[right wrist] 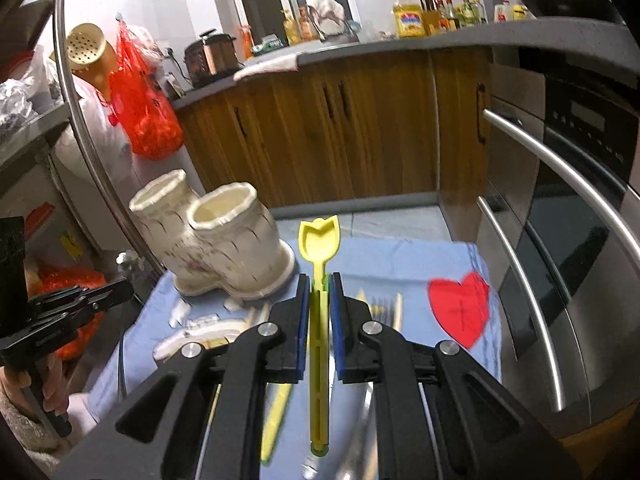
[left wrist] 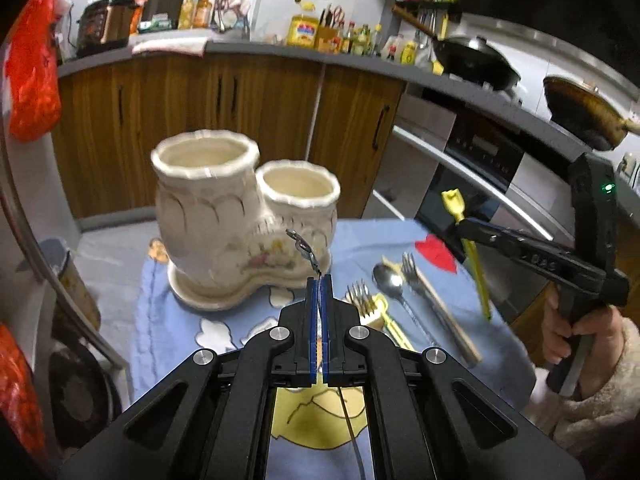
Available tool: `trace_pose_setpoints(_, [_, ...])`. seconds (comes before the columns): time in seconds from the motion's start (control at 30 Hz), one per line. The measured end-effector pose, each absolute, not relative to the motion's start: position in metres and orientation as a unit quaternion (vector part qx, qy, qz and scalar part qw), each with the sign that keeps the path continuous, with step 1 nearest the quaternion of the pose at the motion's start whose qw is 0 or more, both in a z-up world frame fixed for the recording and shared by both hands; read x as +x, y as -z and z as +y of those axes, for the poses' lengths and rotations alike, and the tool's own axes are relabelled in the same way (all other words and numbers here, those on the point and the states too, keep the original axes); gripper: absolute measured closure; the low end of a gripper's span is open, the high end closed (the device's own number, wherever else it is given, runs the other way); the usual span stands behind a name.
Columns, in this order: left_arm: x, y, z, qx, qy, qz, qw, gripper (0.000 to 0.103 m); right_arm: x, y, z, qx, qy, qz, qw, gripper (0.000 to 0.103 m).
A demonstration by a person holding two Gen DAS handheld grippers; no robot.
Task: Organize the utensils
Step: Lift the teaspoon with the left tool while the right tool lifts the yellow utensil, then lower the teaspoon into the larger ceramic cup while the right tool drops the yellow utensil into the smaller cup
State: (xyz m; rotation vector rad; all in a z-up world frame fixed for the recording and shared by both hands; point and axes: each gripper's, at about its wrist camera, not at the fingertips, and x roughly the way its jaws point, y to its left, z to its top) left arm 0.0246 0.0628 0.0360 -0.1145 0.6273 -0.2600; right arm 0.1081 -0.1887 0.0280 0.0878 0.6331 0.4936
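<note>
Utensils are split between the two grippers and the worktop. The left gripper (left wrist: 319, 280) has its blue pads pressed together on a thin metal utensil (left wrist: 304, 251); its ornate handle end sticks up past the fingertips in front of the holder, while the other end runs back under the gripper and is cut off at the bottom of the left wrist view, so what kind of utensil it is cannot be told. The right gripper (right wrist: 319, 280) pinches a yellow plastic spoon (right wrist: 319, 240) by its stem, the tulip-shaped bowl standing above the pads and the long handle trailing below them.

Still lying on the blue cloth (left wrist: 168, 320) to the right of the left gripper are a metal spoon (left wrist: 390, 284), a fork (left wrist: 412, 270) beside it, a second fork (left wrist: 358, 294) and a yellow-handled piece (left wrist: 378, 312) partly hidden behind the gripper's body. In the right wrist view these are blurred and mostly covered by the gripper.

The cream ceramic holder (left wrist: 240, 220), with one taller and one shorter cup, stands on the cloth ahead of both grippers, apart from them. A hand (left wrist: 560, 332) in a fuzzy sleeve grips the right gripper's handle
</note>
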Motion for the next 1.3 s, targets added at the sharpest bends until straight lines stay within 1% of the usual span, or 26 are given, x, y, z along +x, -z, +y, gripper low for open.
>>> trace_pose_setpoints(0.23, [0.038,-0.087,0.086,-0.071,0.122,0.255,0.957,0.101,0.133,-0.057,-0.147,0.059,-0.273,0.277,0.919,0.093])
trace_pose_setpoints(0.47, [0.070,-0.141,0.101,-0.053,0.103,0.202,0.973,0.101,0.166,-0.083,-0.111,0.076,-0.287,0.248,0.922,0.093])
trace_pose_setpoints(0.7, [0.110,-0.175,0.120,-0.055,0.071,0.171,0.981,0.101,0.198,-0.096,-0.081,0.076,-0.269,0.221,0.934,0.093])
trace_pose_setpoints(0.9, [0.145,-0.177,0.119,-0.025,0.022,0.158,0.987,0.101,0.220,-0.086,-0.060,0.075,-0.261,0.212,0.939,0.093])
trace_pose_setpoints(1.03, [0.165,-0.157,0.121,-0.027,-0.001,0.167,0.986,0.101,0.230,-0.068,-0.054,0.081,-0.259,0.219,0.937,0.093])
trace_pose_setpoints(1.3, [0.167,-0.114,0.111,0.007,-0.023,0.157,0.987,0.101,0.231,-0.039,-0.060,0.083,-0.259,0.214,0.938,0.093])
